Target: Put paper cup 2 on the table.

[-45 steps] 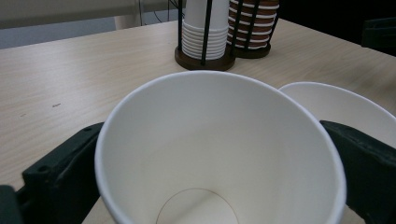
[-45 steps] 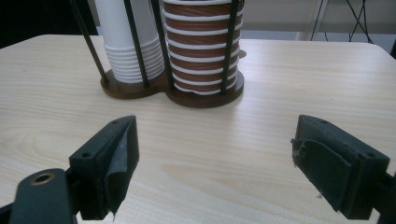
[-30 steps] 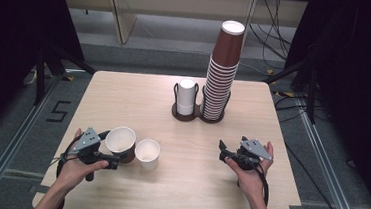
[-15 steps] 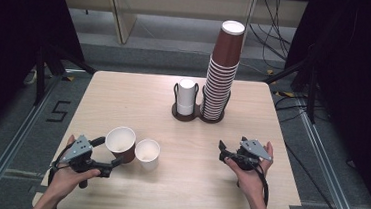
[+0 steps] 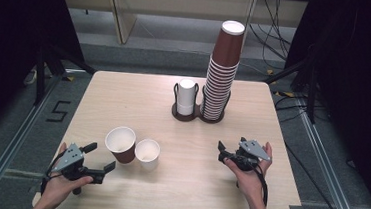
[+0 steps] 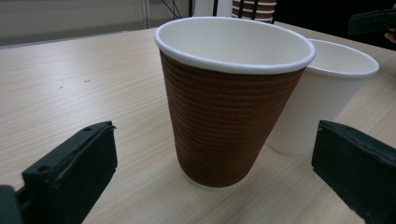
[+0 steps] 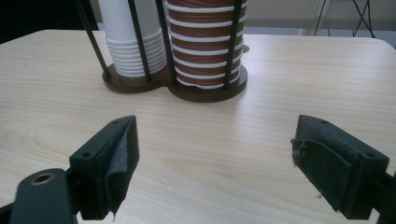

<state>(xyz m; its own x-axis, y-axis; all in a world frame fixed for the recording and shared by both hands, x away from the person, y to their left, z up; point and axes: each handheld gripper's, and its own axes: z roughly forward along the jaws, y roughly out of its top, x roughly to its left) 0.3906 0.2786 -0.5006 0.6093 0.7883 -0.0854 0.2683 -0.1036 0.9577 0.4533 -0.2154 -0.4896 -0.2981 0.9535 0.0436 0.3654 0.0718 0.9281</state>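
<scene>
Basically pale wood table [image 5: 124, 94], grey floor [image 5: 17, 116]; L gripper [image 5: 99, 164] & R gripper [image 5: 224, 154] fingers open, empty.

The wooden table [image 5: 124, 94] bears a brown cup [image 5: 121, 144], a white cup [image 5: 147, 153] and a cup rack [image 5: 192, 116].

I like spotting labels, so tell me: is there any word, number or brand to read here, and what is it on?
"5": a dark mark on the floor, left of the table.
Brown cup, white cup, cup stacks and holder: no print to read.
</scene>
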